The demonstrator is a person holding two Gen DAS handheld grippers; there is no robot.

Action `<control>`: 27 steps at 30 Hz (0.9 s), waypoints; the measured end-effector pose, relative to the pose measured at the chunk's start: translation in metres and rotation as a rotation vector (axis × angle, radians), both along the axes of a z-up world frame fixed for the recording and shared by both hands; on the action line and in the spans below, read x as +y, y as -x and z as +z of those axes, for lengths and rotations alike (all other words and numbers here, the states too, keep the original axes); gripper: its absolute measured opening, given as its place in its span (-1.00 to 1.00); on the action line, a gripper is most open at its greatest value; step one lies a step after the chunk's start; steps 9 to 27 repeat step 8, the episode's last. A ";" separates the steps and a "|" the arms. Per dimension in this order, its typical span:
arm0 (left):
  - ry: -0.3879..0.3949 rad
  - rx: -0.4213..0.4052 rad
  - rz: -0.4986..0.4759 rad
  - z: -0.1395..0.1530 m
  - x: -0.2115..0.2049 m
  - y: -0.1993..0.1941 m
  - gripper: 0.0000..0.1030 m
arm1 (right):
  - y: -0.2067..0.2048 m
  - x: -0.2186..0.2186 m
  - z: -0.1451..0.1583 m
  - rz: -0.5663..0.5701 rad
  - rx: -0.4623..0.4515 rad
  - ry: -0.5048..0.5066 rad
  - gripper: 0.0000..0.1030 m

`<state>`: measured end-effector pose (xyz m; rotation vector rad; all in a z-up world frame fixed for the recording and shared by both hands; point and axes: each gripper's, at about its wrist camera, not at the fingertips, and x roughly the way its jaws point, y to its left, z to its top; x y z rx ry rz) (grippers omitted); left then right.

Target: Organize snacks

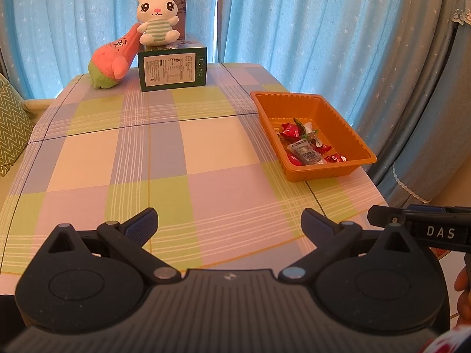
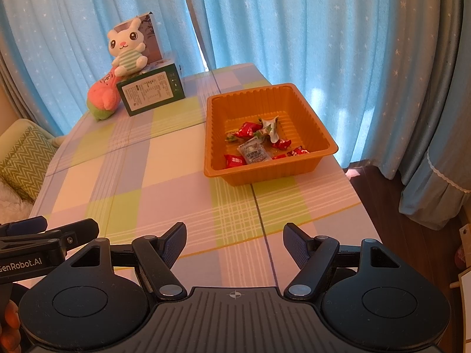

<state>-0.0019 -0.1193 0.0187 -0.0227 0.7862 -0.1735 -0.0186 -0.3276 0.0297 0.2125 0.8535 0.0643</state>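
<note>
Presently, both hand-held grippers hover over the near edge of the pastel checked tablecloth (image 1: pixel 188 153), side by side and tilted down toward it. The left gripper (image 1: pixel 229 220) has its jaws spread wide with nothing between the blue pads. The right gripper (image 2: pixel 234 242) stands likewise parted and empty.

The task's items, a handful of small wrapped snacks (image 2: pixel 256 144) in red, green and pale wrappers, all lie inside the orange ribbed plastic tray (image 2: pixel 212 135). They are bunched toward its near half. The tray sits on the right side of the table, near the right edge and well apart from both grippers. No loose snack is visible on the cloth outside it.

At the far left a white rabbit plush in a striped shirt (image 1: pixel 157 14) sits on a dark green printed carton (image 1: pixel 172 70), with a pink and green plush (image 1: pixel 113 58) leaning against the carton's left side. These look like decoration, kept clear of the working area. Blue star-patterned curtains (image 1: pixel 323 29) hang behind.

Judgement: with every visible snack gathered in the tray and both grippers empty and drawn back, the sorting appears finished or very nearly so.
</note>
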 end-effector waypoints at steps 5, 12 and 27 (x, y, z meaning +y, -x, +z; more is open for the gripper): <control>0.014 0.009 -0.003 -0.001 0.002 -0.003 1.00 | 0.000 0.000 0.000 0.000 0.000 -0.001 0.41; 0.014 0.006 -0.003 -0.001 0.002 -0.003 1.00 | 0.000 0.000 0.000 -0.002 -0.002 0.000 0.41; 0.014 0.006 -0.003 -0.001 0.002 -0.003 1.00 | 0.000 0.000 0.000 -0.002 -0.002 0.000 0.41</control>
